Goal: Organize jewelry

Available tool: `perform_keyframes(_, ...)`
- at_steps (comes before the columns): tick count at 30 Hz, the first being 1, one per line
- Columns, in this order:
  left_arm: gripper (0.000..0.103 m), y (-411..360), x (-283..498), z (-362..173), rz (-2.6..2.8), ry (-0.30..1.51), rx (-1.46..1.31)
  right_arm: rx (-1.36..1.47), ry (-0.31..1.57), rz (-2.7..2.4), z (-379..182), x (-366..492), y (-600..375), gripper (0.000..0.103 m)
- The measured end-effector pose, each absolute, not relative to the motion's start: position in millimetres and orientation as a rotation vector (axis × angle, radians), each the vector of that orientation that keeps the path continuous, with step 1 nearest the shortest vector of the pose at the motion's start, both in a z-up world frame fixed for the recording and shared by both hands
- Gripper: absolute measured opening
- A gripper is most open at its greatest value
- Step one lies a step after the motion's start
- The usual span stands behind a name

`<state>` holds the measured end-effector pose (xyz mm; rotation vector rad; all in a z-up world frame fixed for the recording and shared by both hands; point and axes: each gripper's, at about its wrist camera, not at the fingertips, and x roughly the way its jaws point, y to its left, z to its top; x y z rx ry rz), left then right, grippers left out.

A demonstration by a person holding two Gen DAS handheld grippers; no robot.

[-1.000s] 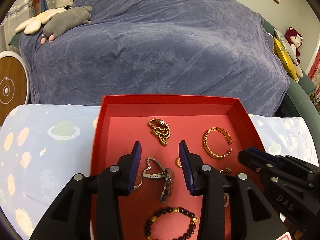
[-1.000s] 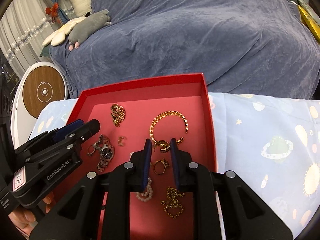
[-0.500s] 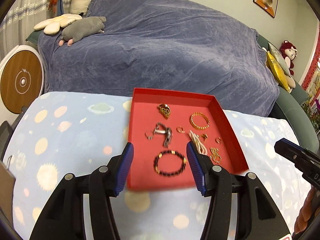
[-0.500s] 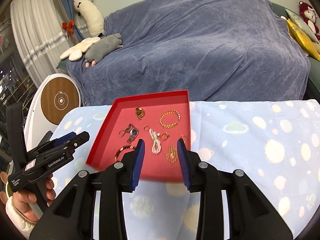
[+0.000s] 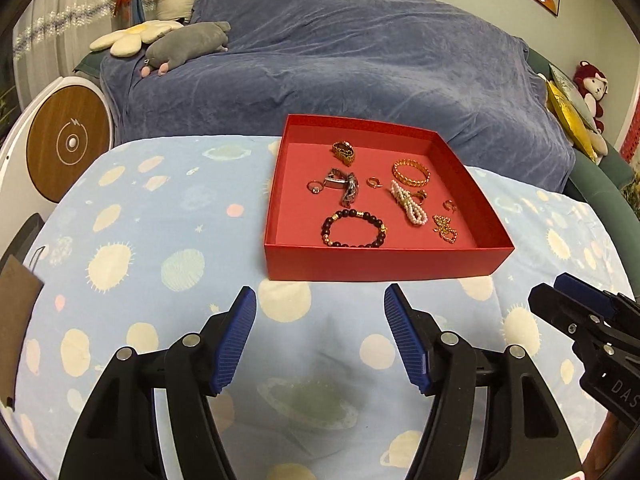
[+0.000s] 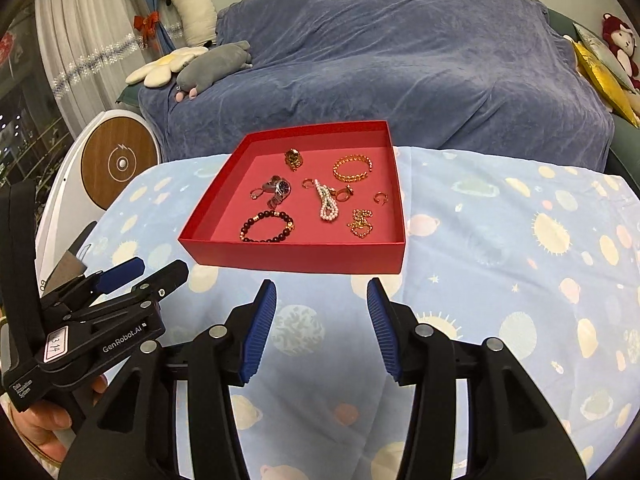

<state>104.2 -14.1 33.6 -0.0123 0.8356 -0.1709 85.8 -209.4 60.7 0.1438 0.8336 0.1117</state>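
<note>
Kept the left gripper (image 5: 320, 292) and the right gripper (image 6: 322, 285) low over the patterned cloth of the desk (image 5: 160, 240), side by side and angled down. Had just been opening both sets of fingers: left ones spread wide, right ones about half apart, nothing between either pair. Found the red tray (image 5: 380, 268) straight ahead of both sets of fingertips, beyond them and clear of touch, standing at the far edge of the desk, with all the jewelry inside. Judged the step as a pause outside the tray, either picking the next piece or finishing. Judged best, for a further pick, to approach over the near wall rather than through it, to come down with the fingers either side of one piece only, and to start on those nearest the fingertips. Counted ten pieces: one watch (image 5: 344, 189), one dark bead bracelet (image 5: 354, 229) closest to the left fingers, one pearl strand (image 5: 409, 209), one gold bangle (image 5: 411, 172), two gold chain clumps, one far (image 5: 343, 151) and one near (image 5: 445, 229), and four small rings (image 5: 314, 188) scattered between. Could not tell rings from ear hoops at this size.
</note>
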Motion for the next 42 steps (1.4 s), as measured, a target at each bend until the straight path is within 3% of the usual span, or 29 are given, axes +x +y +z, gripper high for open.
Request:
perform_keyframes(2, 0.064, -15, 103, 30, -0.164, 0.834, -0.002, 0.141, 0.845, 0.104, 53, 87, -207, 0.054)
perform_keyframes(13, 0.068, -20, 103, 15, -0.16, 0.867, 0.01, 0.094, 0.858, 0.101, 39, 87, -194, 0.066)
perform_keyframes(42, 0.07, -24, 100, 10, -0.129, 0.851, 0.048, 0.069, 0.869, 0.08, 33, 84, -187, 0.073)
